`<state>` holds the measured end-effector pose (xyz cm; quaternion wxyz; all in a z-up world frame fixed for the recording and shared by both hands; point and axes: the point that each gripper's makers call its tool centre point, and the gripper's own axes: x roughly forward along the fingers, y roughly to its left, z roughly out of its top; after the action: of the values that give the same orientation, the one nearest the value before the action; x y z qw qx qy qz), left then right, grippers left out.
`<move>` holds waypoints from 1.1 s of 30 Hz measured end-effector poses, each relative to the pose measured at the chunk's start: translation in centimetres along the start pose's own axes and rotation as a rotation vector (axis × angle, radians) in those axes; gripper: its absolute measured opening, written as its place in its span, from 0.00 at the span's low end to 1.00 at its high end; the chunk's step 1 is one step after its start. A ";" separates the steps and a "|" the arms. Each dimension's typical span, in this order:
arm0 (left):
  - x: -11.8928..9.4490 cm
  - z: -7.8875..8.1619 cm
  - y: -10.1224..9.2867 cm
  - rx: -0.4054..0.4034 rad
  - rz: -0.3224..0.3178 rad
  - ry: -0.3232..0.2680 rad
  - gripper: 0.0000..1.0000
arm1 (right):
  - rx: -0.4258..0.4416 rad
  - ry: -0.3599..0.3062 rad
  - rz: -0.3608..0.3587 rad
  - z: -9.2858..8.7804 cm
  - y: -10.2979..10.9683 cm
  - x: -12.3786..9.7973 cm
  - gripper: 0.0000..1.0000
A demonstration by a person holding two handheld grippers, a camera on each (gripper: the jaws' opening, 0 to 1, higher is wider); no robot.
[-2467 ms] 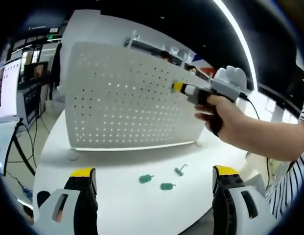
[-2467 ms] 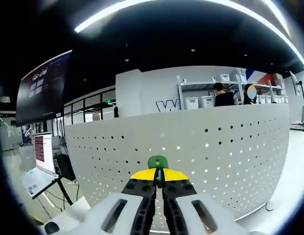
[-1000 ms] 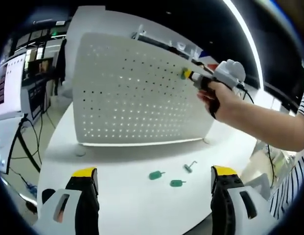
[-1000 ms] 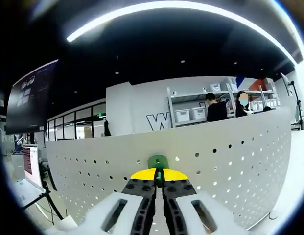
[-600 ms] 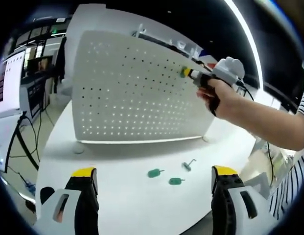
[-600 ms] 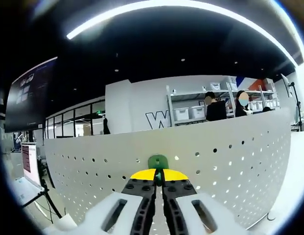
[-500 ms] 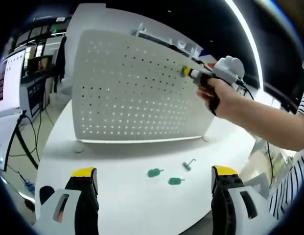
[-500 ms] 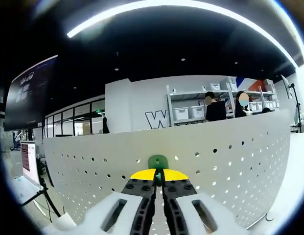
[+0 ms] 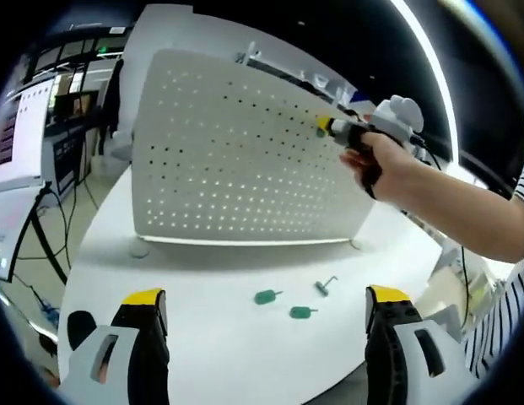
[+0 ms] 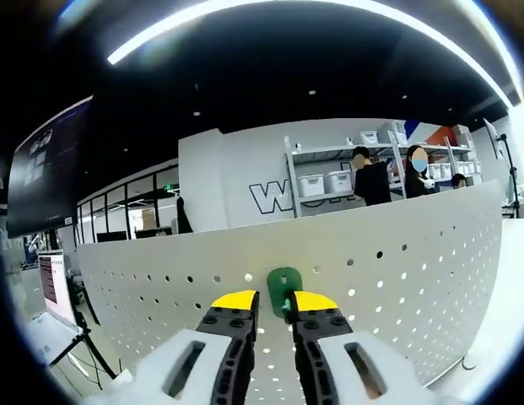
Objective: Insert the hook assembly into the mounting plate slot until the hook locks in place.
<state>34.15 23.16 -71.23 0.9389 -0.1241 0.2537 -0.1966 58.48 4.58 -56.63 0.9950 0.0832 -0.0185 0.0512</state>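
Note:
The white pegboard mounting plate (image 9: 228, 169) stands upright on the round white table (image 9: 194, 354). In the left gripper view a person's hand holds my right gripper (image 9: 323, 126) against the plate's upper right part. In the right gripper view my right gripper (image 10: 276, 301) has its yellow-tipped jaws parted. A green hook (image 10: 284, 283) sits on the plate (image 10: 397, 270) between them, close to the right jaw. My left gripper (image 9: 266, 297) is wide open above the table's near edge, with nothing held. Two green hooks (image 9: 266, 296) (image 9: 301, 312) and a metal hook (image 9: 325, 287) lie on the table.
A person's bare forearm and striped sleeve (image 9: 498, 245) reach in from the right. Desks with screens and cables (image 9: 25, 169) stand left of the table. Beyond the plate are shelves with bins (image 10: 329, 181) and people standing by them.
My right gripper's jaws, shut on the green hook half a second ago, have parted, and the hook now sits against the plate. The left gripper view shifted slightly.

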 end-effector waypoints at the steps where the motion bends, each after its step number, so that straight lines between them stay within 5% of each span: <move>1: 0.0 -0.1 0.0 -0.006 -0.002 0.000 0.99 | -0.004 0.005 0.006 0.0 0.2 0.0 0.18; 17: -0.3 -2.7 -0.2 -0.002 -0.003 0.081 1.00 | 0.021 0.046 0.087 1.5 0.7 -1.0 0.28; 26: -0.5 -3.5 -0.7 -0.004 -0.006 0.100 1.00 | -0.145 0.075 0.215 2.8 2.2 -3.2 0.29; 33: -0.6 -4.5 -1.7 0.008 -0.020 0.132 1.00 | -0.161 0.102 0.304 3.0 2.1 -5.6 0.30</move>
<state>30.80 21.32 -74.15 0.9187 -0.1096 0.3129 -0.2148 52.56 5.57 -53.59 0.9789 -0.0030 0.0156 0.2036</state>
